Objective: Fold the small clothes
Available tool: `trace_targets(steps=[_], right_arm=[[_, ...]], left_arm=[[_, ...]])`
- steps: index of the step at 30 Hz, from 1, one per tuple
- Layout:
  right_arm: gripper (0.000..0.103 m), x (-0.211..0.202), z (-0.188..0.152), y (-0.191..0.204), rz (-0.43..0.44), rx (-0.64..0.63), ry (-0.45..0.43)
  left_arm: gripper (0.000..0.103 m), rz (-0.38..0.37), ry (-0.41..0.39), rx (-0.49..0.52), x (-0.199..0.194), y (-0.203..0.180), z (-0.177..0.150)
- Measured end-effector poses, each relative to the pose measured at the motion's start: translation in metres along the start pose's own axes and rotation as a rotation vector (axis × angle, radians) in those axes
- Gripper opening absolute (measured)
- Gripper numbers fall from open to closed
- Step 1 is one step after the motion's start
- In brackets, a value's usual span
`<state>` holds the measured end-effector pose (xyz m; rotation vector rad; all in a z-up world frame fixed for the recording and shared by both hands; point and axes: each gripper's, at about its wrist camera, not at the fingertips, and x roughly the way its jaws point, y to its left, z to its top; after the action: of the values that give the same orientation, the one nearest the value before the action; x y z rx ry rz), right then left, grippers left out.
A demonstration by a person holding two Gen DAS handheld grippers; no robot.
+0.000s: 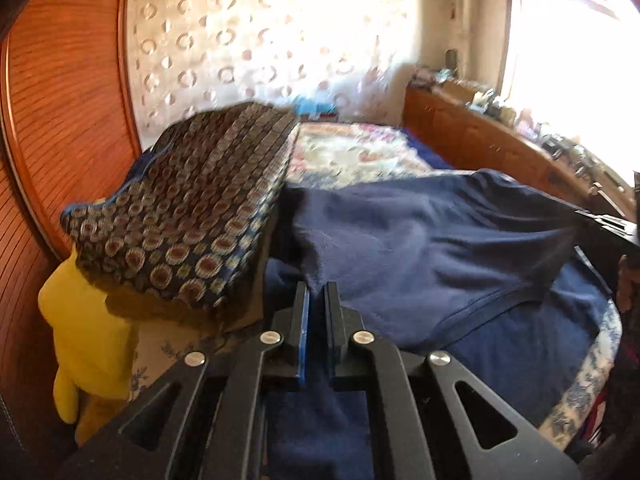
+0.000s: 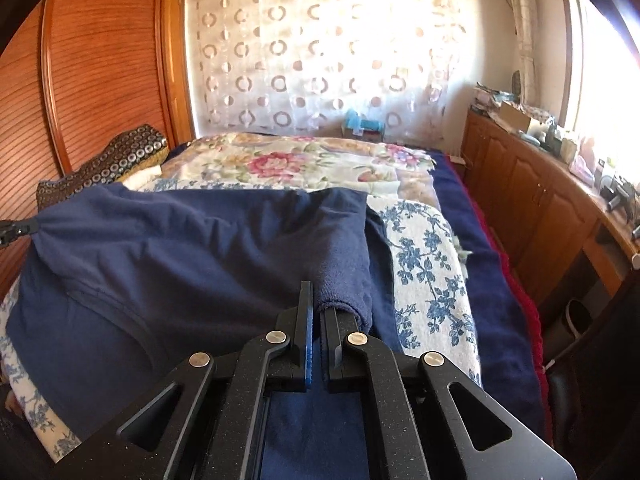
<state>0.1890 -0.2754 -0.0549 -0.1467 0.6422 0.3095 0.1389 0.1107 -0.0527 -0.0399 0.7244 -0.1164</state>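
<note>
A navy blue garment [image 1: 432, 240] is stretched above the bed between my two grippers. My left gripper [image 1: 317, 292] is shut on its left corner, with cloth pinched between the jaws. My right gripper [image 2: 319, 298] is shut on its right corner [image 2: 340, 280]. The garment [image 2: 180, 248] hangs slack in the middle, its hemmed edge [image 1: 480, 308] curving below. The right gripper's tip shows at the far right of the left wrist view [image 1: 612, 228]. The left gripper's tip shows at the far left of the right wrist view [image 2: 16, 232].
A floral bedspread [image 2: 424, 248] covers the bed over a navy blanket [image 2: 492, 280]. A patterned cushion [image 1: 192, 204] and a yellow pillow [image 1: 88, 332] lie at the left by the wooden wardrobe [image 2: 100, 60]. A cluttered wooden cabinet [image 2: 532, 184] runs along the right.
</note>
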Motion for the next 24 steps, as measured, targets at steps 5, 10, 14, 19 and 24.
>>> trace_targets(steps=[5,10,14,19,24], right_arm=[[0.0,0.01,-0.004,0.0,-0.014,-0.004,0.03],[0.0,0.014,-0.008,-0.002,-0.016,0.002,0.043],[0.0,0.014,-0.01,-0.003,-0.018,0.0,0.049],[0.0,0.017,-0.012,-0.002,-0.024,-0.009,0.06],[0.0,0.021,-0.016,-0.005,-0.024,-0.001,0.071]], left_arm=[[0.014,0.008,0.039,-0.006,0.004,0.01,-0.01],[0.023,-0.031,0.112,0.014,0.012,0.005,-0.028],[0.034,-0.058,0.181,-0.018,0.027,0.002,-0.044],[0.035,-0.105,0.162,-0.044,0.025,-0.001,-0.043],[0.036,-0.14,0.123,-0.055,0.02,-0.003,-0.034]])
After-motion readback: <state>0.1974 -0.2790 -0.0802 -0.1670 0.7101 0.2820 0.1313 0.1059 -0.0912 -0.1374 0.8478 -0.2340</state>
